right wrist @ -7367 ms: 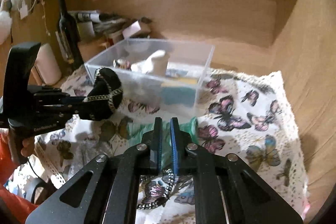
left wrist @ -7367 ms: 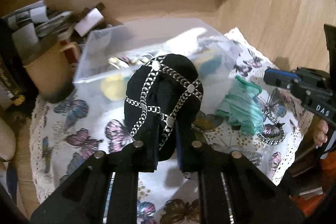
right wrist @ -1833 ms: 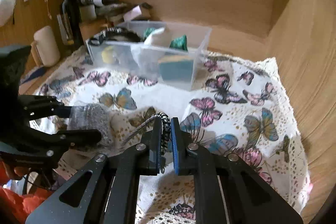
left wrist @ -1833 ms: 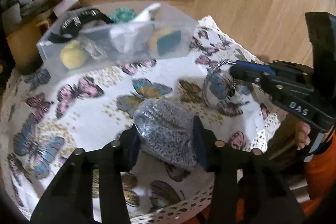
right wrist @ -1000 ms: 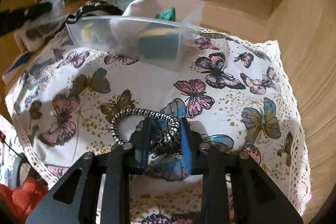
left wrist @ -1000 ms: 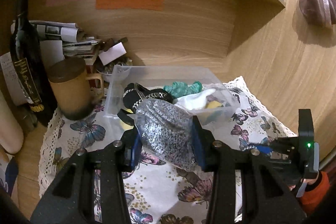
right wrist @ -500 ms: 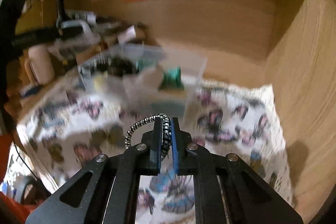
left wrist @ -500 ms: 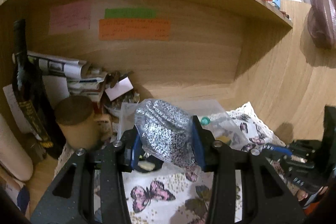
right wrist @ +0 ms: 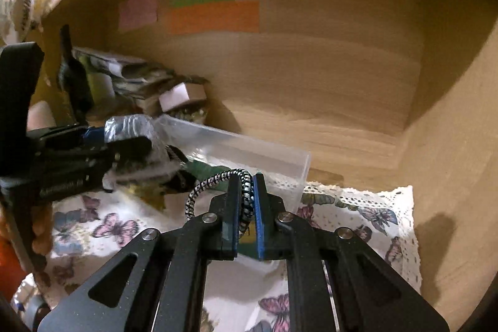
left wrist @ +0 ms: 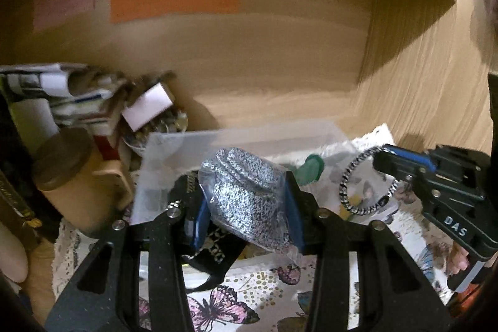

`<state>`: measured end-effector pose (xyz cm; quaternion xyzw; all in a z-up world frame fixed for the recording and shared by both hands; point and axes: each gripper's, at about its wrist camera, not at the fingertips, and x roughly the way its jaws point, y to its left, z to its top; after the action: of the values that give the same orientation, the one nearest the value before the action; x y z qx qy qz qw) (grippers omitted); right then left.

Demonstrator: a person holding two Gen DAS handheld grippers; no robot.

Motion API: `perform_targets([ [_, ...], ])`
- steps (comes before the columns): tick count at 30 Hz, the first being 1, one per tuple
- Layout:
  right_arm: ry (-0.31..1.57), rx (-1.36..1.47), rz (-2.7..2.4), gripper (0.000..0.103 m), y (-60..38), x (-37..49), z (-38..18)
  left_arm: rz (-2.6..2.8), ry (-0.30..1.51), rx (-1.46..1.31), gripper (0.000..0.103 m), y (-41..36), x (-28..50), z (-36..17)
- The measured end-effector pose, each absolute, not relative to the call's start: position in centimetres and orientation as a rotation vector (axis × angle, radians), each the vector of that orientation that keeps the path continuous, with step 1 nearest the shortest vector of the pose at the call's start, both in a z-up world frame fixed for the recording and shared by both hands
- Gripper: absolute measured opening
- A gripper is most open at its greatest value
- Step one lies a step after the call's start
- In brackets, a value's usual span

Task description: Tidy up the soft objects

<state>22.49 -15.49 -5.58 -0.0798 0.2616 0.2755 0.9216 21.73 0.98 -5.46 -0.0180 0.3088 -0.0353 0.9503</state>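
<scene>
The clear plastic bin [left wrist: 236,142] is sitting at twelve o'clock from both grippers, on the butterfly-print cloth [right wrist: 358,207] that is covering the desk. The left gripper [left wrist: 246,201] is holding a knitted item in a plastic bag [left wrist: 246,192] over the bin's near wall. At three o'clock from it, the right gripper [left wrist: 381,159] is holding a braided cord loop [left wrist: 367,179] above the bin's right end — the loop is hanging to the gripper's nine o'clock side. A lidded mug [left wrist: 71,176] is standing at nine o'clock of the bin, just beside it. Behind the mug — at eleven o'clock — a pile of papers and boxes [left wrist: 87,95] is lying against the back wall [left wrist: 264,58]. Sticky notes [right wrist: 214,16] are sitting high on that wall.
</scene>
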Motion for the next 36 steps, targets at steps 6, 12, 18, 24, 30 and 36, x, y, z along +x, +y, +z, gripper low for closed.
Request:
perform_targets([
  [6,0.642,-0.204,0.55,0.008,-14.1,25.1,-8.3,-0.067,0.671,-0.01,0.049,0.6,22.7,-7.1],
  [12,0.672,-0.248,0.533,0.015,-14.0,25.2,-9.4,-0.068,0.692,-0.046,0.073,1.2,22.5,-7.0],
  [18,0.616,-0.25,0.524,0.035,-14.7,24.1,-8.1,-0.071,0.675,-0.077,0.073,1.8,21.2,-5.9],
  [24,0.529,-0.222,0.543,0.036,-15.7,21.5,-5.1,-0.067,0.558,-0.065,0.074,1.8,17.2,-2.6],
  [30,0.421,-0.155,0.583,0.051,-17.3,17.6,-1.8,-0.049,0.417,-0.038,0.076,1.4,12.2,1.2],
  [36,0.332,-0.098,0.625,0.066,-18.4,13.9,0.5,-0.036,0.322,-0.032,0.086,1.3,7.8,3.5],
])
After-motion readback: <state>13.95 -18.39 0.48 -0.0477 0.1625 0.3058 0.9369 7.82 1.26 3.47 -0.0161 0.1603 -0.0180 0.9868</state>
